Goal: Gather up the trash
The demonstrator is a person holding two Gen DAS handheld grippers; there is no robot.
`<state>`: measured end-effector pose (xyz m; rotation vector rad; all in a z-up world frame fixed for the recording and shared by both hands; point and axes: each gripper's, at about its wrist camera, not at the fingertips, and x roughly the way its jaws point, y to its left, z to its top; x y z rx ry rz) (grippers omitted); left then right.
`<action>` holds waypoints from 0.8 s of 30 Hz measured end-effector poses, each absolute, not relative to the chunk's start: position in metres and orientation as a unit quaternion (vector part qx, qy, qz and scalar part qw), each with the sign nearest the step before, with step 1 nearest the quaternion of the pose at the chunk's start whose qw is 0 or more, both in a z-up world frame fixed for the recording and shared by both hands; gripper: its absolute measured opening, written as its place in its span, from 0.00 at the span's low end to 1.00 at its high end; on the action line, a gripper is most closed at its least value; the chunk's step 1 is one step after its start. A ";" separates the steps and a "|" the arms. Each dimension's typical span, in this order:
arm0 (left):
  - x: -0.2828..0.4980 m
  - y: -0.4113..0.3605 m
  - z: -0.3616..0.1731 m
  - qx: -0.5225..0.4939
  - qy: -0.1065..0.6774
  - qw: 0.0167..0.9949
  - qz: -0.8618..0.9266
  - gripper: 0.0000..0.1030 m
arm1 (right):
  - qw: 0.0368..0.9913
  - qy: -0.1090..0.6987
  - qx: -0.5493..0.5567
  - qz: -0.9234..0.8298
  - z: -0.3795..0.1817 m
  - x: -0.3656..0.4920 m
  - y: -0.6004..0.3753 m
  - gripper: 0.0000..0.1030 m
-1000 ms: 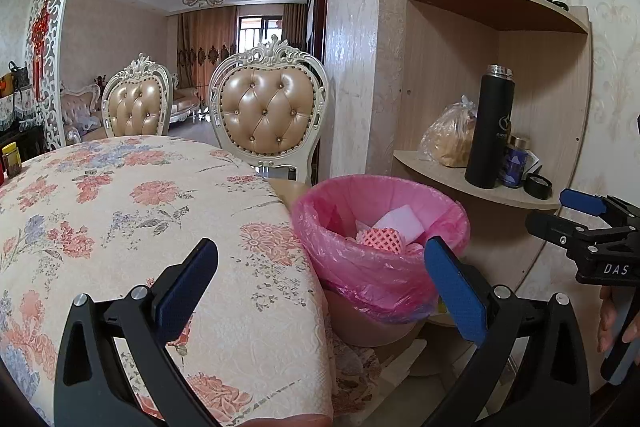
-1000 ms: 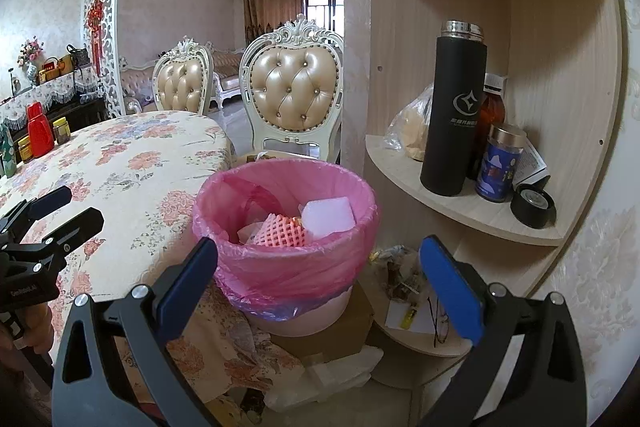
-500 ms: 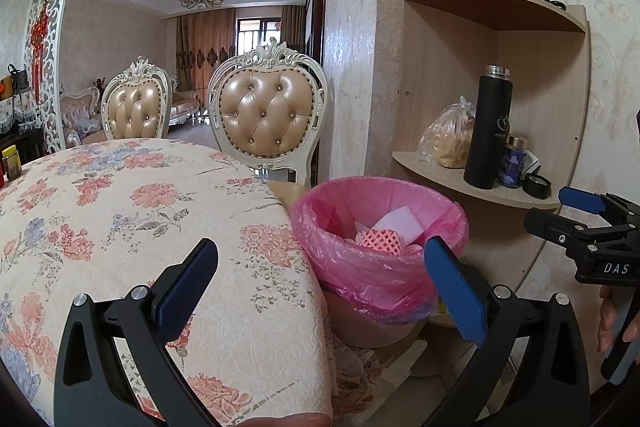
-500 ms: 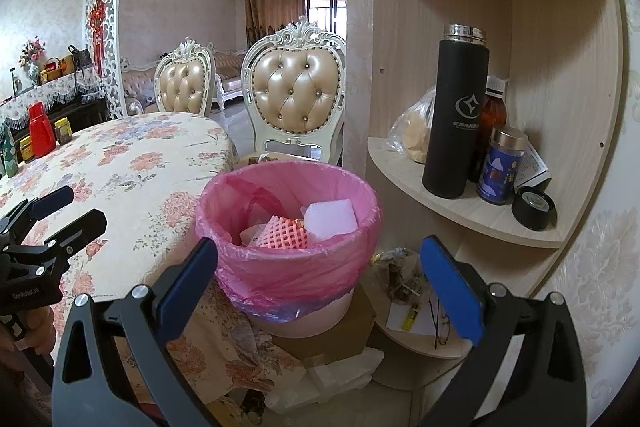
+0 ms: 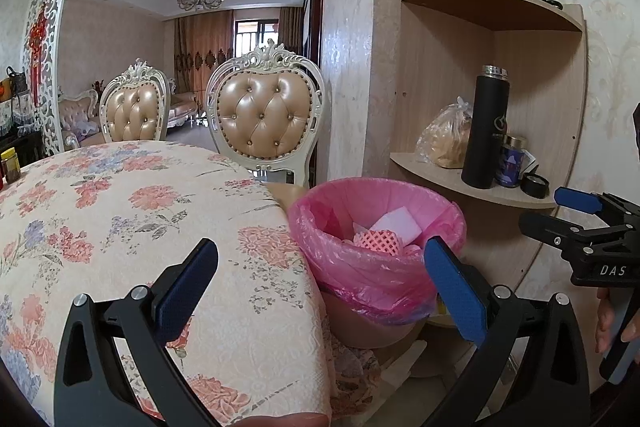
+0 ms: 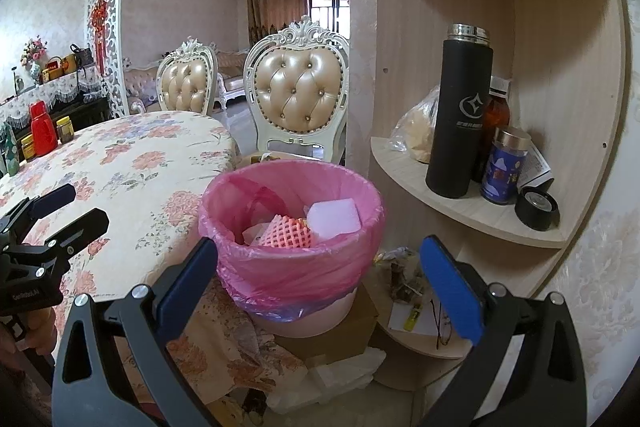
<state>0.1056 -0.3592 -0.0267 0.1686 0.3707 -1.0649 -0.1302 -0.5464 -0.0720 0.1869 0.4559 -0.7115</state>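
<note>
From the left wrist view, the left gripper (image 5: 320,281) hangs over the near edge of the flowered worktop (image 5: 132,211), its jaws spread wide and holding nothing. Just right of the worktop stands the bin (image 5: 374,247) with its pink liner, and inside it lie a pink foam net (image 5: 378,241) and a white foam block (image 5: 396,225). At the far right the right gripper (image 5: 560,213) shows side-on, also empty.

From the right wrist view, the right gripper's jaws are released too, framing the bin (image 6: 292,227) from the near side. Scraps (image 6: 404,275) lie on the low shelf (image 6: 400,343) to the right of the bin, and crumpled white paper (image 6: 340,375) on the floor below.

I judge the drop-off done, with both tools free. The next move calls for picking a loose piece, probably those scraps or the paper, and reaching down to close on it.
</note>
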 end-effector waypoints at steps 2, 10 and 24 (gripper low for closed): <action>0.105 -0.359 -0.026 0.079 0.174 0.841 -0.506 0.94 | 0.908 0.221 0.091 -0.345 -0.072 -0.130 -0.546 0.95; 0.103 -0.360 -0.027 0.081 0.171 0.838 -0.512 0.94 | 0.909 0.221 0.090 -0.341 -0.072 -0.129 -0.545 0.95; 0.096 -0.364 -0.031 0.093 0.168 0.829 -0.525 0.94 | 0.909 0.221 0.088 -0.341 -0.072 -0.127 -0.544 0.95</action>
